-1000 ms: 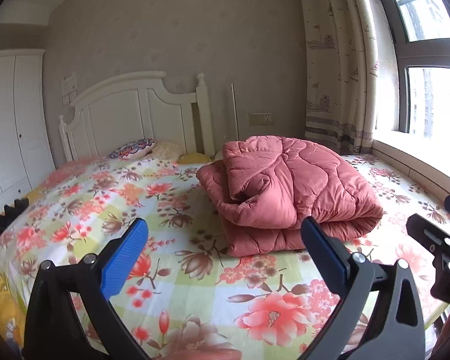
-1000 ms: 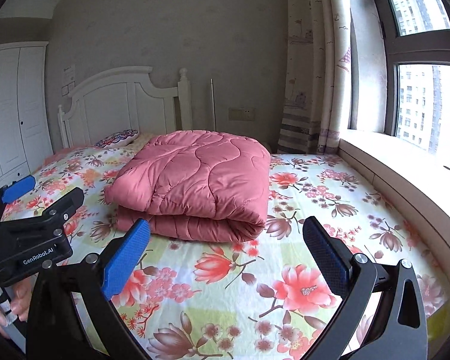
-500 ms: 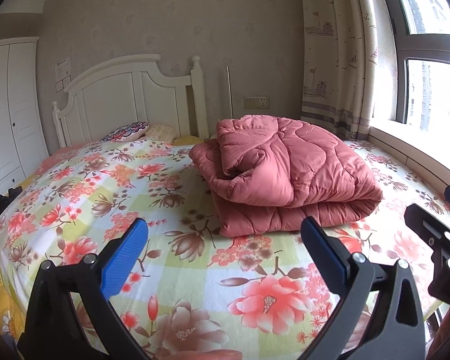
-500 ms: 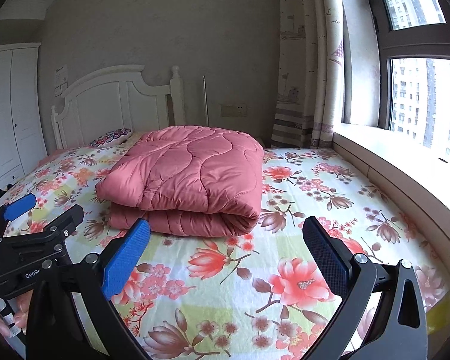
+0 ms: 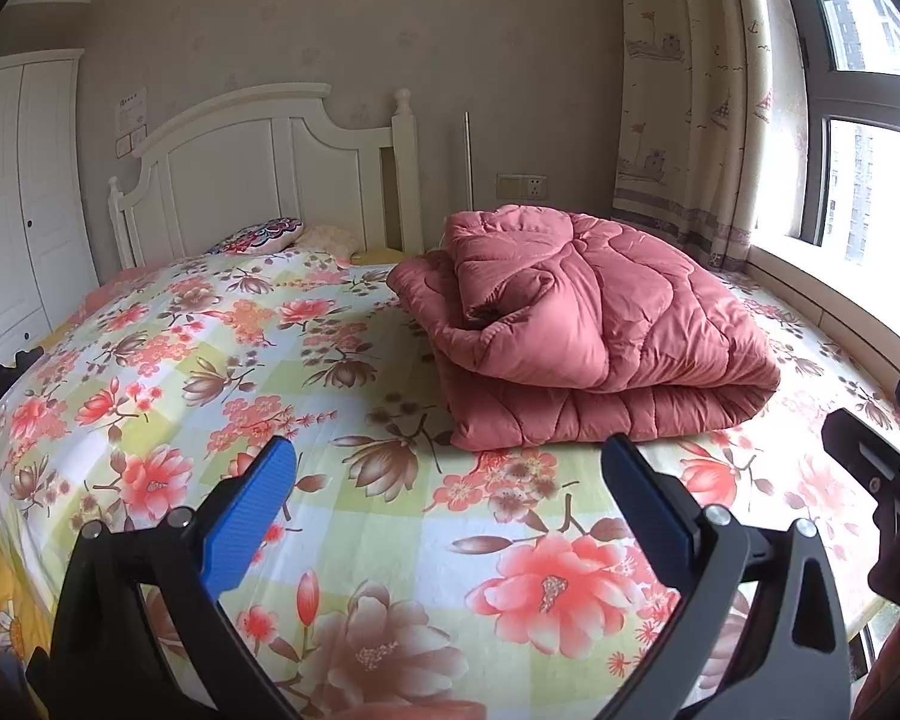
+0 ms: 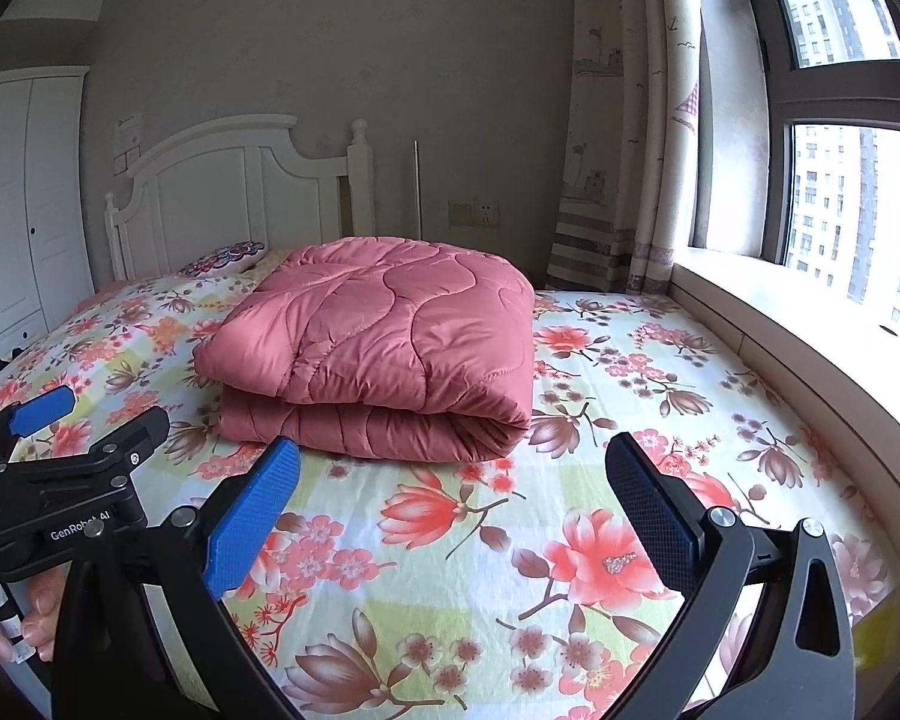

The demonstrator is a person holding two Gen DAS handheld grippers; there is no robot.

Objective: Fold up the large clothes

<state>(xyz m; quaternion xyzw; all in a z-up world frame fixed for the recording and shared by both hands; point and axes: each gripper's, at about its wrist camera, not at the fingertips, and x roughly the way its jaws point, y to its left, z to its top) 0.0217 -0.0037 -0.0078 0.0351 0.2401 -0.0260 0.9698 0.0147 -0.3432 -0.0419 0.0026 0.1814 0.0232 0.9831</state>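
Note:
A pink quilted comforter lies folded in a thick bundle on the flowered bed sheet, toward the headboard and window side. In the right wrist view the comforter shows its smooth top and folded front edge. My left gripper is open and empty, held above the near part of the bed, short of the bundle. My right gripper is open and empty too, also short of the bundle. The left gripper also shows at the left edge of the right wrist view.
A white headboard and small pillows stand at the far end. A white wardrobe is at left. A curtain and window ledge run along the right of the bed.
Both grippers have pulled back and tilted a little, so the comforter sits slightly farther and higher in view. The comforter itself has not moved. Both stay open.

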